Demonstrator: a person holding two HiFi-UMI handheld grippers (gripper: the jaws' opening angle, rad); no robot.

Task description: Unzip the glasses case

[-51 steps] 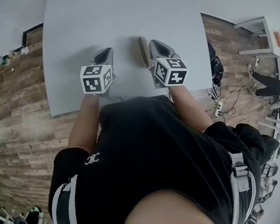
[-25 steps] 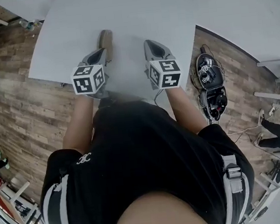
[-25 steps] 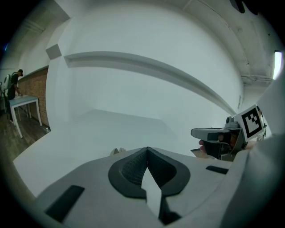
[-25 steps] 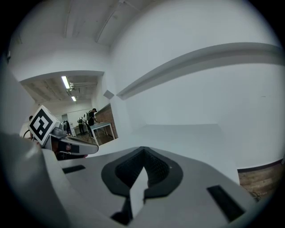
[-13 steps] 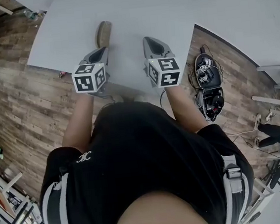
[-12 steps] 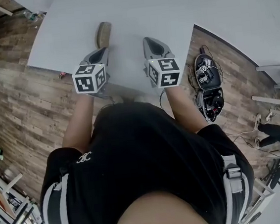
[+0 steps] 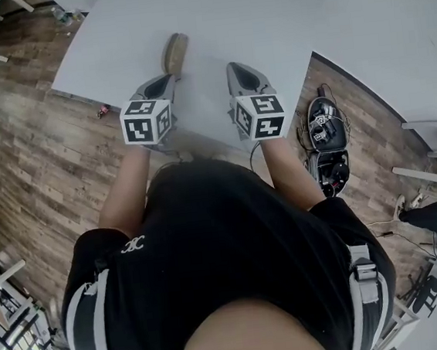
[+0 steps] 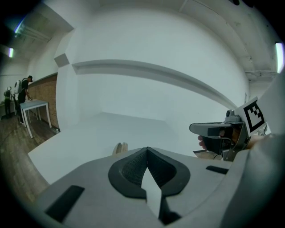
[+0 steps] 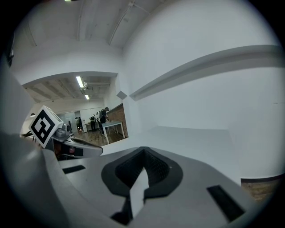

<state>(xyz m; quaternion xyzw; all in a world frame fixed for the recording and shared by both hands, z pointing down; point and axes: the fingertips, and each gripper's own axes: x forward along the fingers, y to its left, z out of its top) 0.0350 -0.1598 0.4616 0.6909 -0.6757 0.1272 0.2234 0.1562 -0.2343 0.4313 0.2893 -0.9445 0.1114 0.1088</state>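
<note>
Just ahead of the left gripper [image 7: 167,80], a little to the left of the line it points along, the glasses case [image 7: 175,53] lies on the white surface [image 7: 264,18]. It is near the tips, but no view shows whether it touches them. From the right gripper [image 7: 232,68] the case sits forward and off to the left, clearly apart, with bare surface between them. Both grippers hang over the near edge of the surface and point away from the person. Each has its jaws closed together on nothing: in the left gripper view and the right gripper view alike, the dark ribbed pads meet in a narrow seam inside a smooth grey moulded body. The case is an oblong with rounded ends, matte tan-brown with a paler band running along its length. It lies lengthwise, roughly in line with the left gripper. In the left gripper view only its rounded top [image 8: 119,148] peeps over the gripper's grey body, the rest being hidden behind it, and in the right gripper view it does not show. Its zipper, its pull and its material are too small to make out in any view. Each gripper carries a white cube with black square markers at its rear, and the person's dark shirt fills the lower half of the head view. Beyond the right gripper, off the surface, an open black carrying case [image 7: 325,116] of gear lies on the wood-plank floor [image 7: 30,151].
</note>
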